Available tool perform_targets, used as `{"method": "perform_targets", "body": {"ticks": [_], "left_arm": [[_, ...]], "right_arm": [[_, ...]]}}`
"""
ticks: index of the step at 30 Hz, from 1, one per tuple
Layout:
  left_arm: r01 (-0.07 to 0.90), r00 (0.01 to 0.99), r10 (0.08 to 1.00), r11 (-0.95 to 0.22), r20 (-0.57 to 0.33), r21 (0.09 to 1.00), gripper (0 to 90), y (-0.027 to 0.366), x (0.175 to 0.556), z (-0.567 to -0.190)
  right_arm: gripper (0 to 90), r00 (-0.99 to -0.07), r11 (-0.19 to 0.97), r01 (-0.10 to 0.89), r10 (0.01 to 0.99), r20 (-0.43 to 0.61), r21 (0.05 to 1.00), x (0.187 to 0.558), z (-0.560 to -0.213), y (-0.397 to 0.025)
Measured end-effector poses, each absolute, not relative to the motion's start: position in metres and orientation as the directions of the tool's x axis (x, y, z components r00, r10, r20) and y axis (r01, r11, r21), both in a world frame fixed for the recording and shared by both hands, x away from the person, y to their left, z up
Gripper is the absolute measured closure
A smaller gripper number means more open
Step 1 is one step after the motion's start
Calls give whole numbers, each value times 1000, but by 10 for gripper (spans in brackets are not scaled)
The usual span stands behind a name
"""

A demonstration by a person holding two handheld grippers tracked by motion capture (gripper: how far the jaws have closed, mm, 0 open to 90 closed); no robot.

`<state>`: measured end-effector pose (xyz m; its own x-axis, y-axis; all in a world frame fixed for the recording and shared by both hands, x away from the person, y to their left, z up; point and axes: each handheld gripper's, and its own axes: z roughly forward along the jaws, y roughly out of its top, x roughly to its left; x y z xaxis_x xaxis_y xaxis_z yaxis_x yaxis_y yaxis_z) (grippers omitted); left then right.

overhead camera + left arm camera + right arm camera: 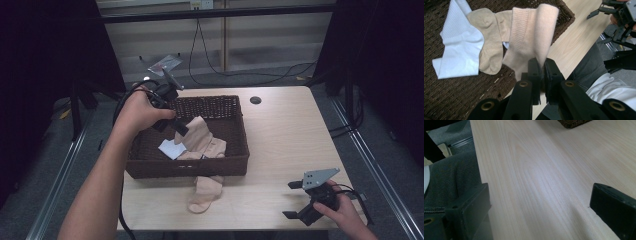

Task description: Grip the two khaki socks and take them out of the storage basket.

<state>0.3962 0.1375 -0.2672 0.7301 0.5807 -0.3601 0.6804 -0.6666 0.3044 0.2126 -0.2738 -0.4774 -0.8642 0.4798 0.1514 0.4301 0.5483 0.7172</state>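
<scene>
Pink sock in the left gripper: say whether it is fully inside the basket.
No. The pink sock drapes over the basket's front rim onto the table.

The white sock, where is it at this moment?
In the high view the white sock lies inside the brown basket, toward its left side, beside the beige socks and just below the left claw, which pinches a pink sock.

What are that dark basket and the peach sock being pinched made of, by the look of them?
The basket looks like woven wicker or rattan, dark brown and matt: its walls show a tight plaited weave. The peach sock, pinched in the left gripper, seems a soft knit, slightly fuzzy, with a ribbed cuff; cotton or a blend, I cannot tell.
</scene>
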Motion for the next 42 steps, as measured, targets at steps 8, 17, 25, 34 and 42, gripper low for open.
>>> {"method": "perform_targets", "body": {"ticks": [8, 17, 25, 34, 42], "left_arm": [[655, 751, 550, -687, -365, 314, 849, 137, 389, -264], [619, 779, 513, -722, -361, 311, 848, 137, 379, -259], [586, 801, 484, -754, -352, 297, 847, 133, 369, -257], [556, 820, 448, -770, -355, 312, 847, 130, 358, -261], [527, 835, 415, -793, -362, 306, 845, 126, 351, -269]], "right_arm": [[27, -864, 548, 431, 480, 152, 717, 212, -477, -274], [27, -865, 550, 431, 478, 154, 715, 213, -478, -273], [27, -864, 550, 437, 477, 161, 712, 213, -479, -273], [27, -866, 549, 432, 475, 158, 715, 213, -478, -273], [27, -864, 549, 436, 477, 160, 713, 212, -478, -273]]}}
